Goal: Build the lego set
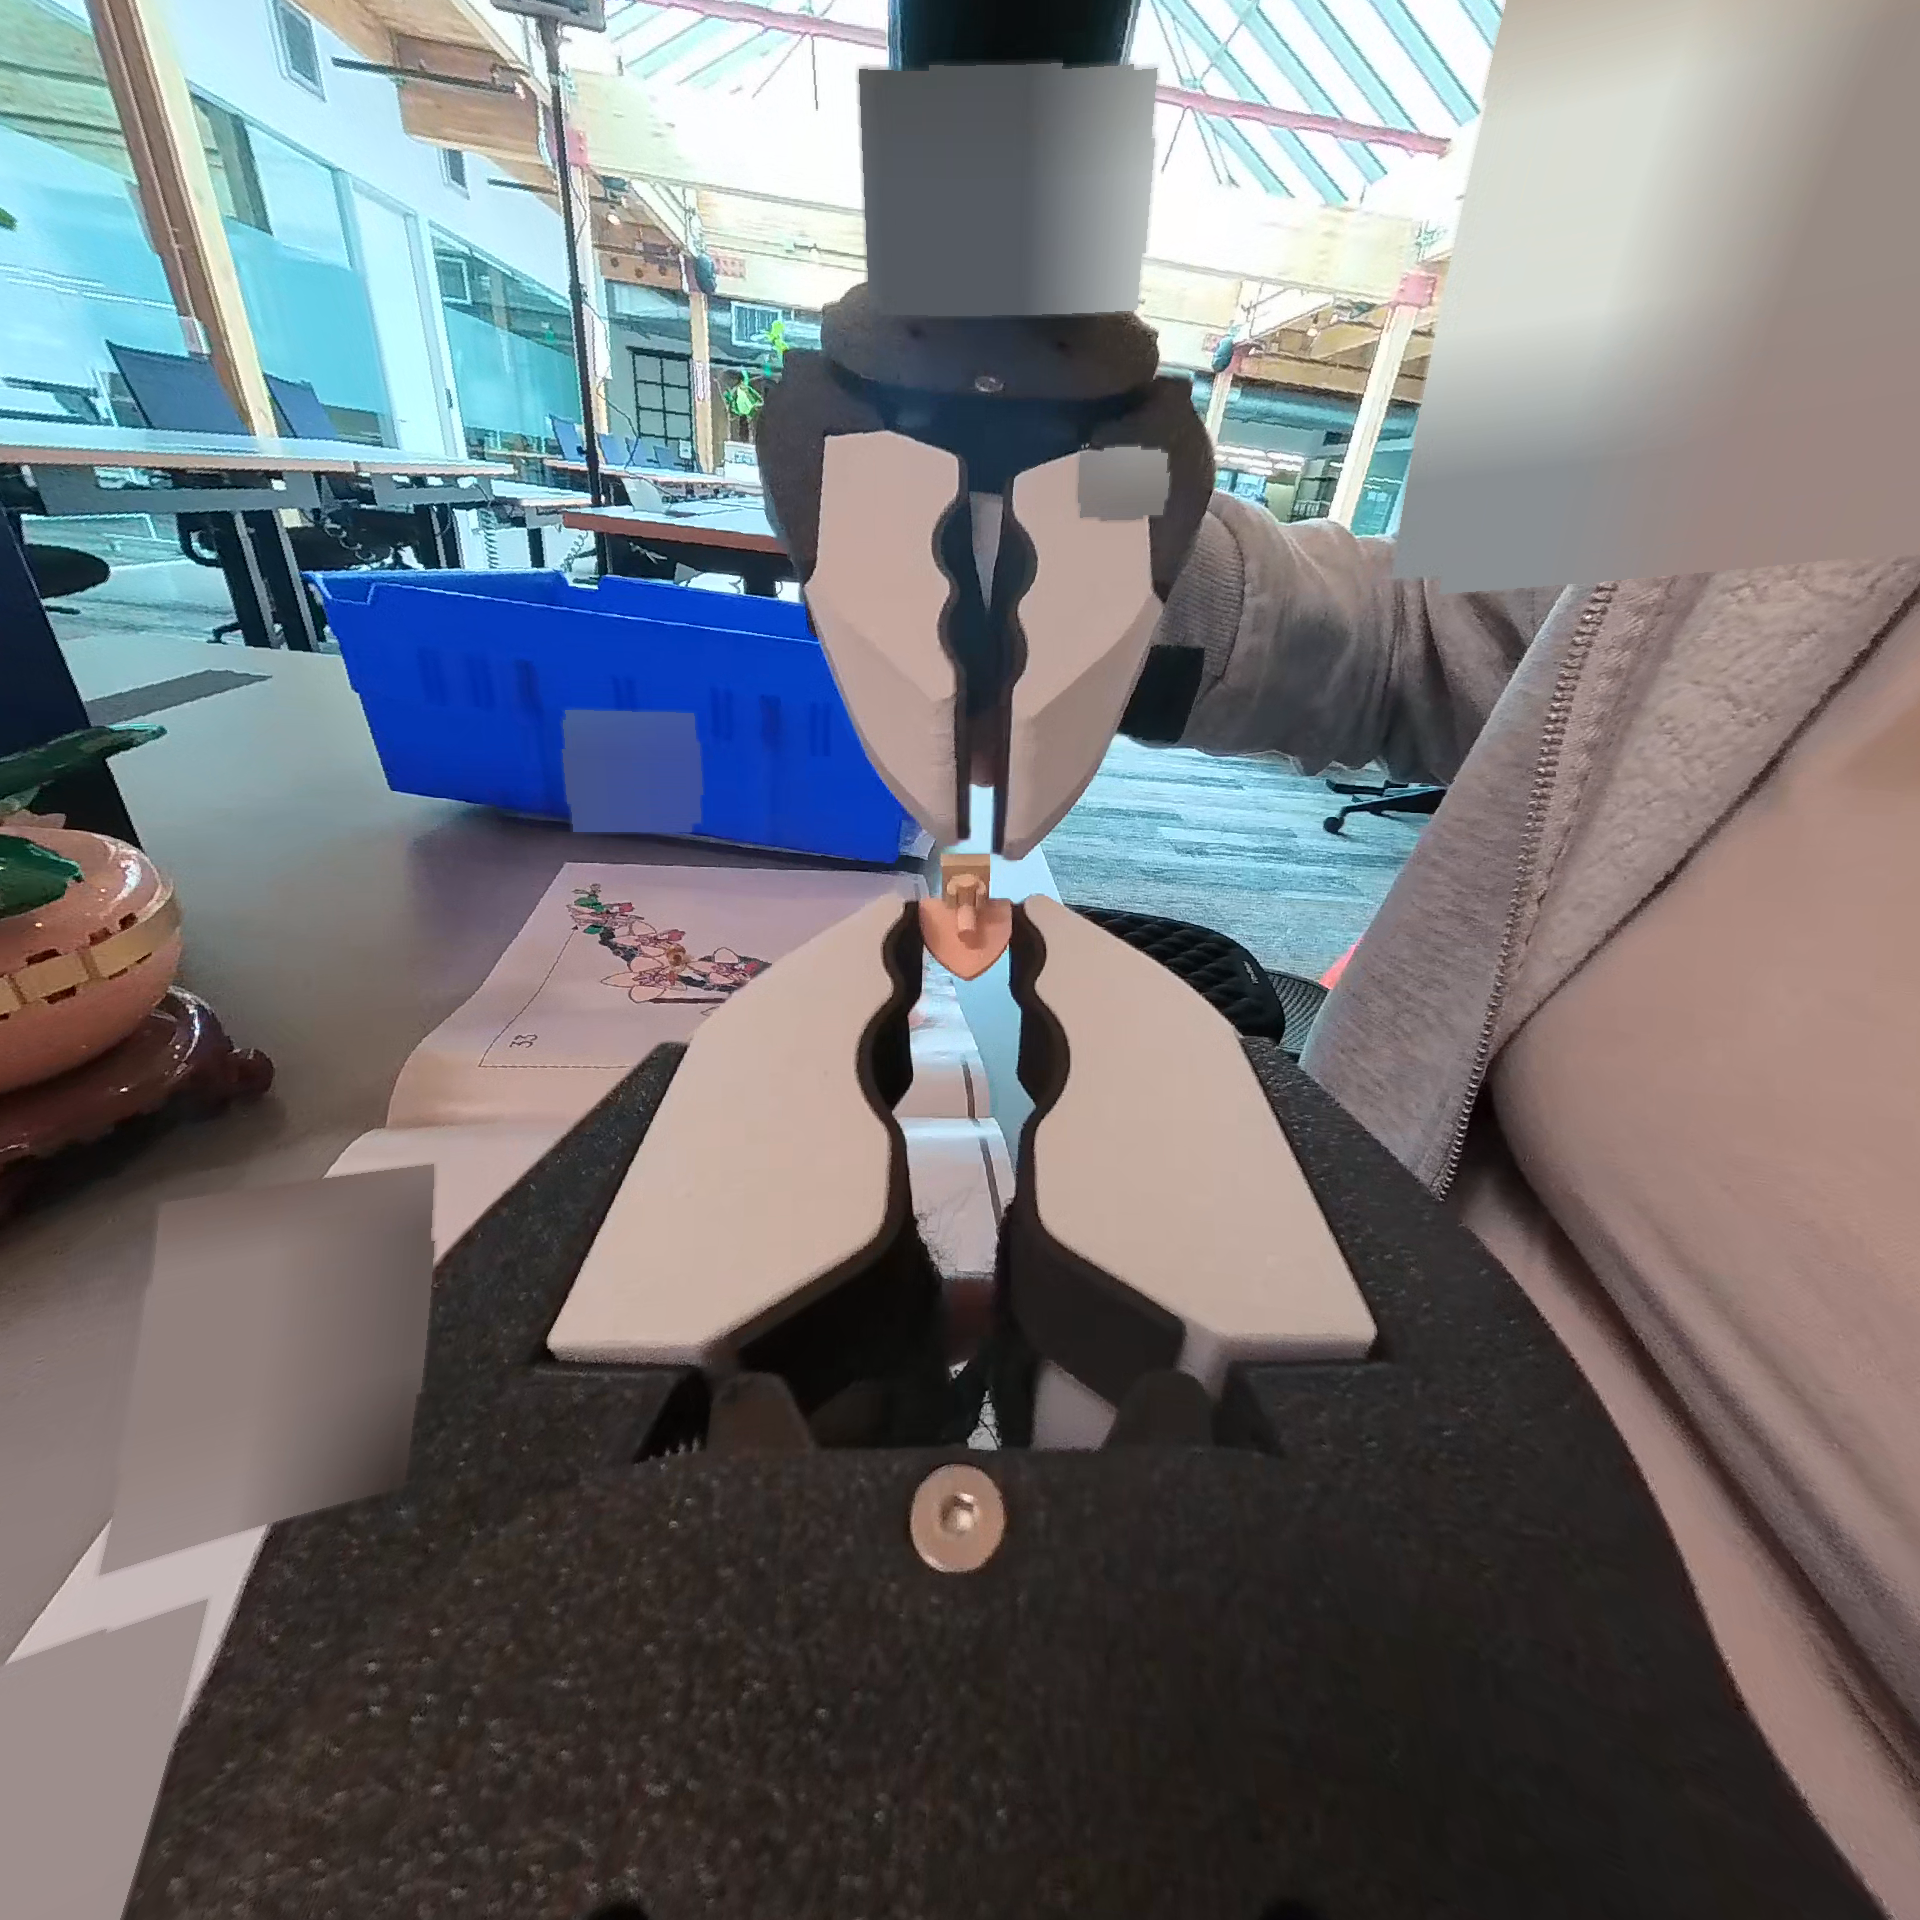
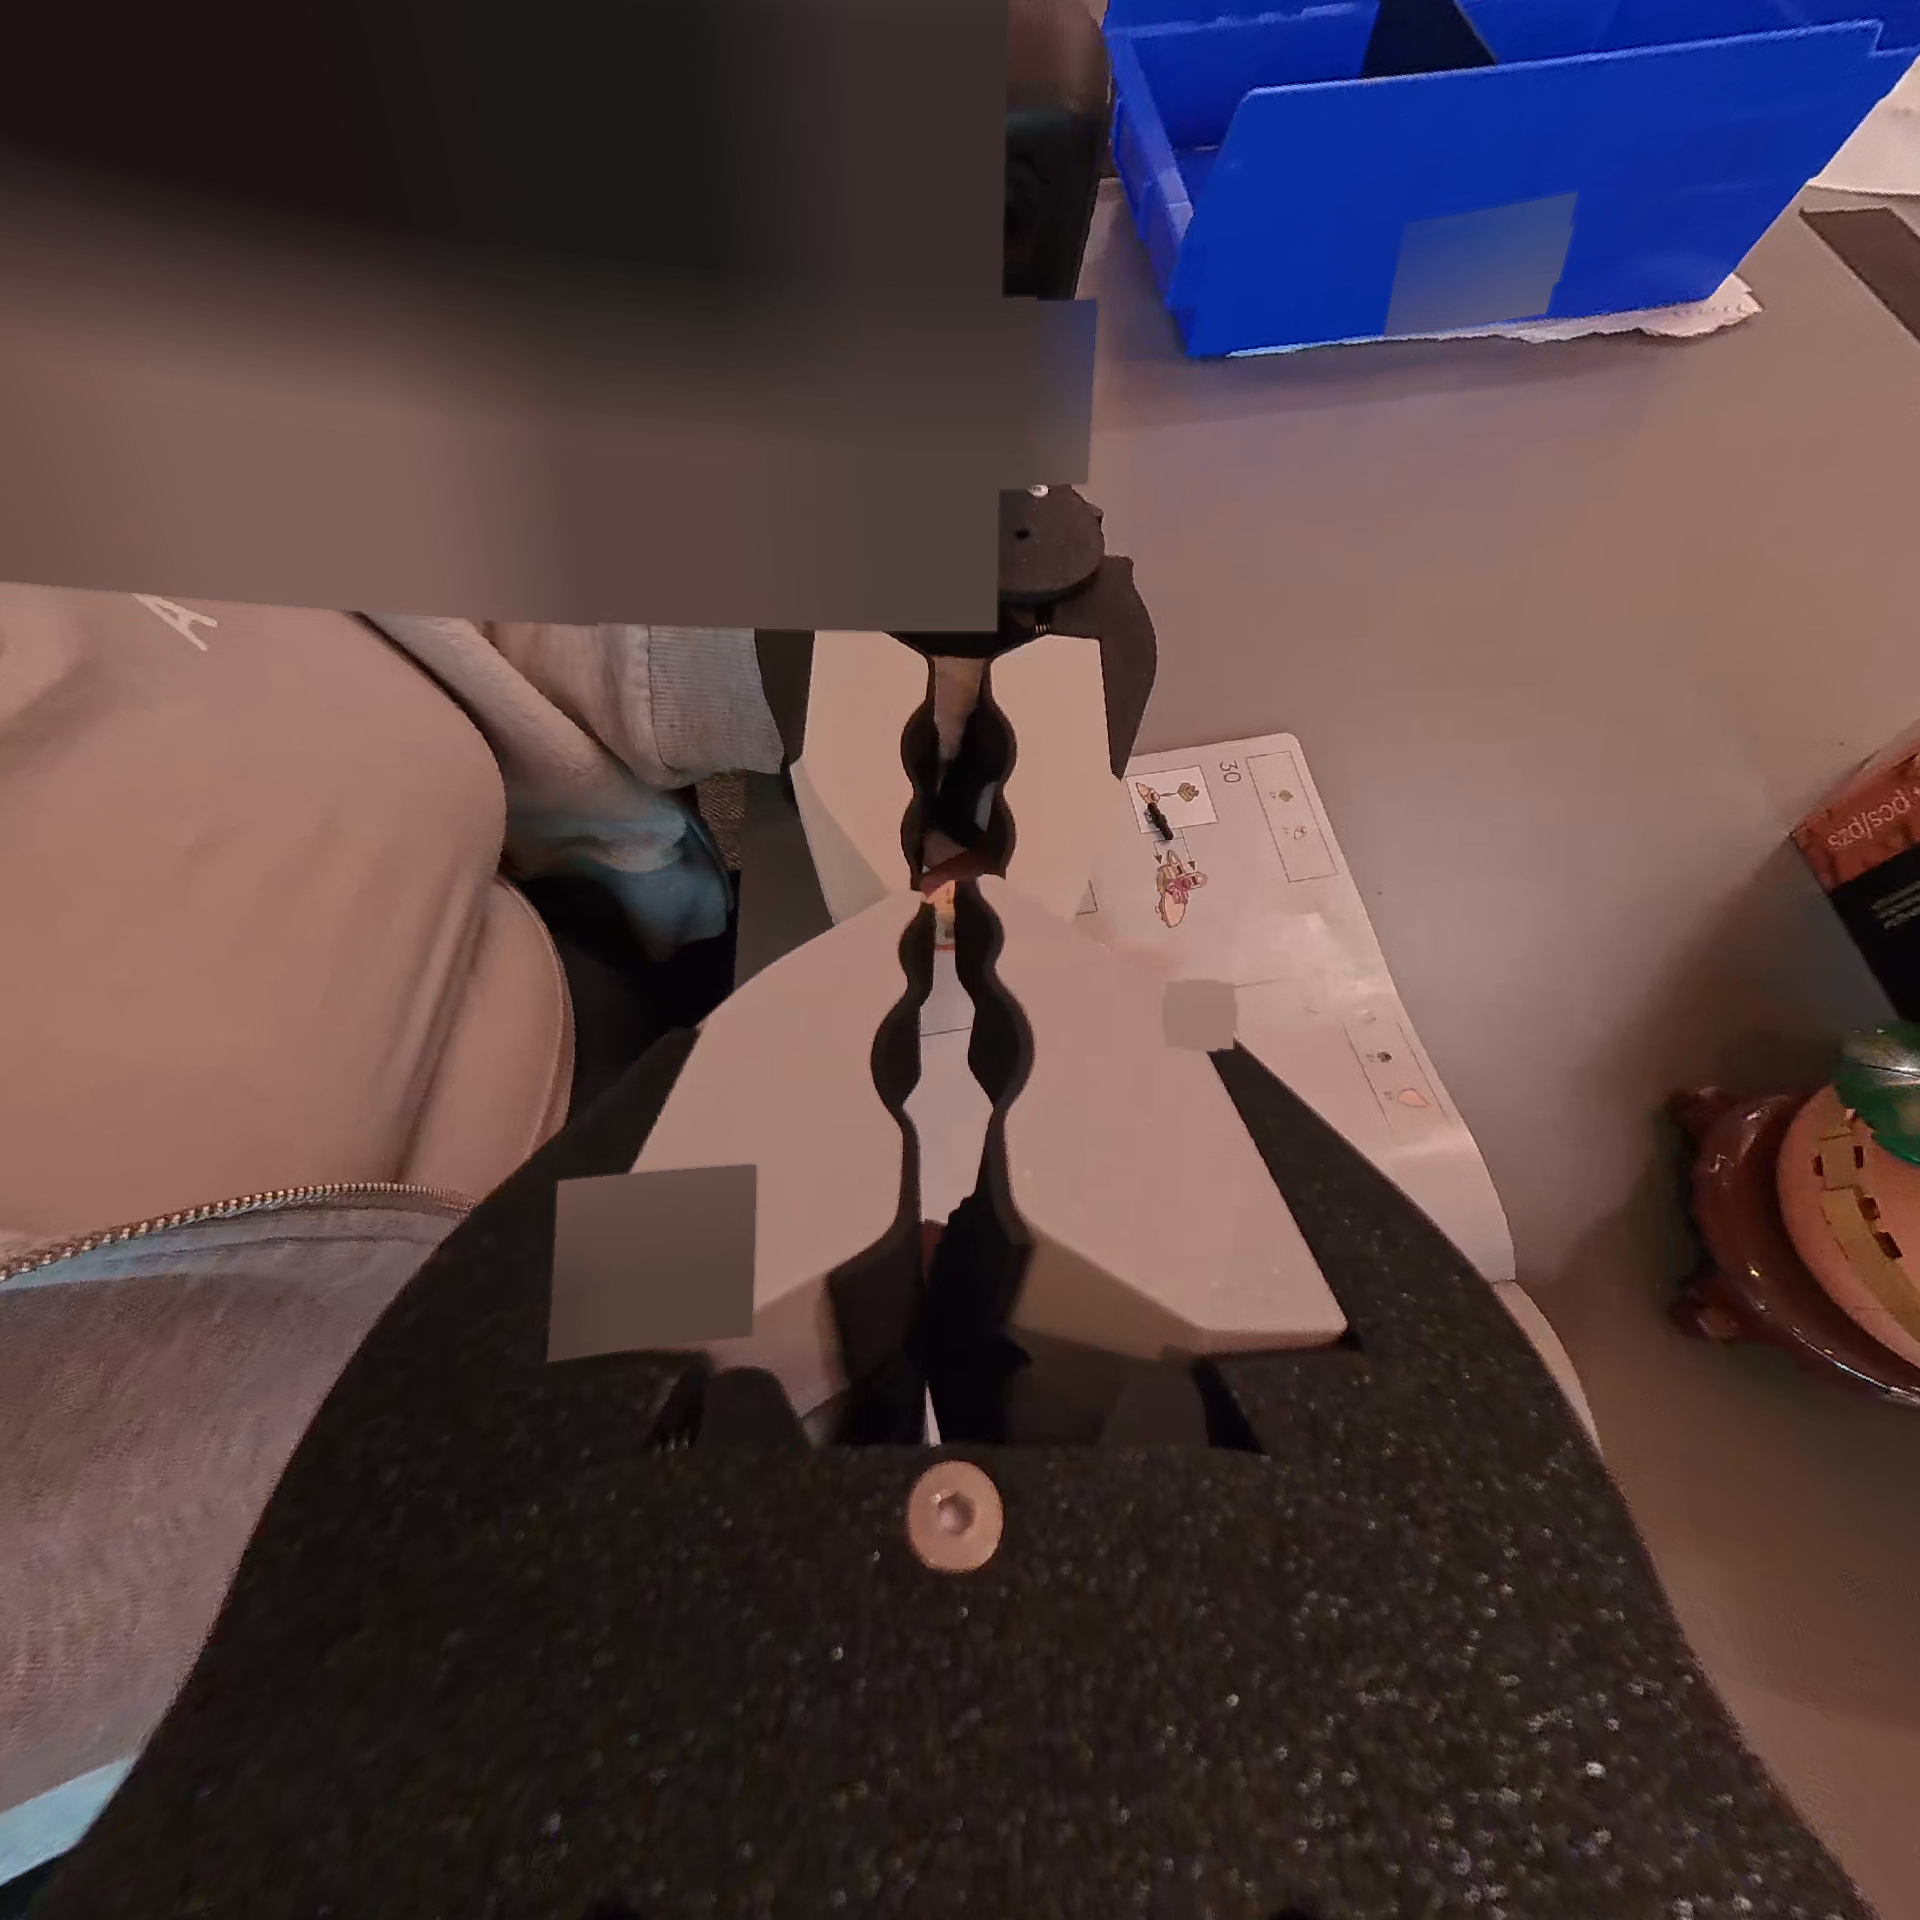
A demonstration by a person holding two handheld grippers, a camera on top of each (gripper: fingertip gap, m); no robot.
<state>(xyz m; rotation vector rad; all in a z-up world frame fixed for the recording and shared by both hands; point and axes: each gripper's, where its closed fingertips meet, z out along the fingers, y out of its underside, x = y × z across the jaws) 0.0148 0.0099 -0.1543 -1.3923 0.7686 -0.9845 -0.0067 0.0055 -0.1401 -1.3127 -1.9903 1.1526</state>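
Left claw [image 1: 964, 935] pinches a tan petal piece [image 1: 966, 940], frame centre, stud up. Right claw [image 1: 982, 831] comes tip-to-tip from above, pressed onto a small tan connector [image 1: 964, 871]. Best to line up the axes and push straight, no twist. Instruction booklet [image 1: 623, 966] lies below on the surface [image 1: 260, 831]; blue bin [image 1: 623, 707] behind; pink pot build [image 1: 73, 966] at left edge.

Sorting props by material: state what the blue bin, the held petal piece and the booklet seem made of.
Blue bin: moulded plastic, by its glossy ribbed walls.
Petal piece: smooth tan plastic with a small peg, likely Lego.
Booklet: printed paper; its pages bow and shine slightly.
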